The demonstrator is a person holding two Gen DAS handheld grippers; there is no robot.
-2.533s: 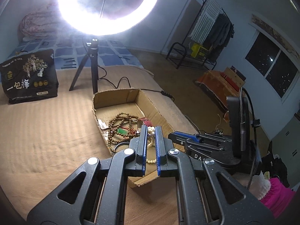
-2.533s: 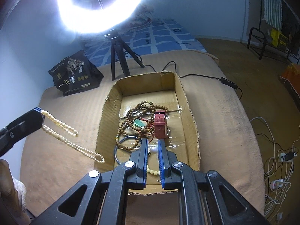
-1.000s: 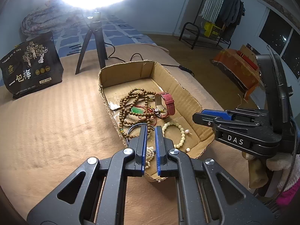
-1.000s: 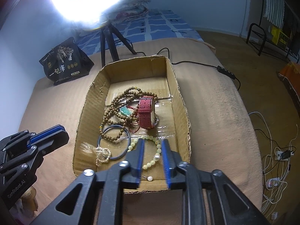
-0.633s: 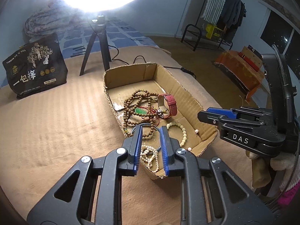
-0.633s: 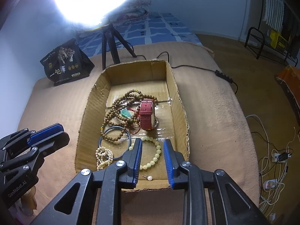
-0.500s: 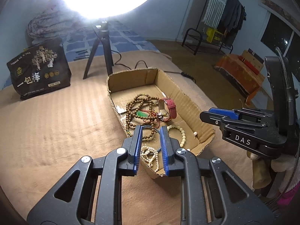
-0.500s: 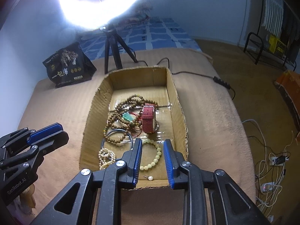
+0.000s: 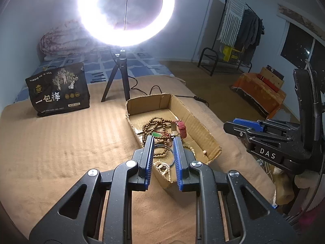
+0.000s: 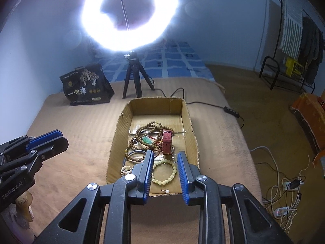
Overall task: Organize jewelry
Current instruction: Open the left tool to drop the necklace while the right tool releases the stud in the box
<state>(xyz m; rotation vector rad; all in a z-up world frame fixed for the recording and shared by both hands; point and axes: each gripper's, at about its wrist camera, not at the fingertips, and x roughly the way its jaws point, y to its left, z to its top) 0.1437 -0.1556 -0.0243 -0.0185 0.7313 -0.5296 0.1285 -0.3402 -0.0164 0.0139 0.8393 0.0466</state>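
A tan blanket (image 10: 71,142) carries a cardboard box (image 10: 115,140), the landmark here. Behind the box stand a ring light (image 10: 130,14) and a black bag (image 10: 86,88). Over the box's near end hang the left gripper (image 9: 162,140) and right gripper (image 10: 165,154), both with jaws spread and holding nothing. Inside the box lie brown beads (image 10: 150,128), a red watch (image 10: 167,141), a pale bracelet (image 10: 164,172) and 1 loose pearl (image 10: 167,191).

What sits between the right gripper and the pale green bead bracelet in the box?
Nothing visible. The right gripper hangs open above the pale green bracelet, which lies uncovered on the floor of the cardboard box. A loose pearl lies just nearer.
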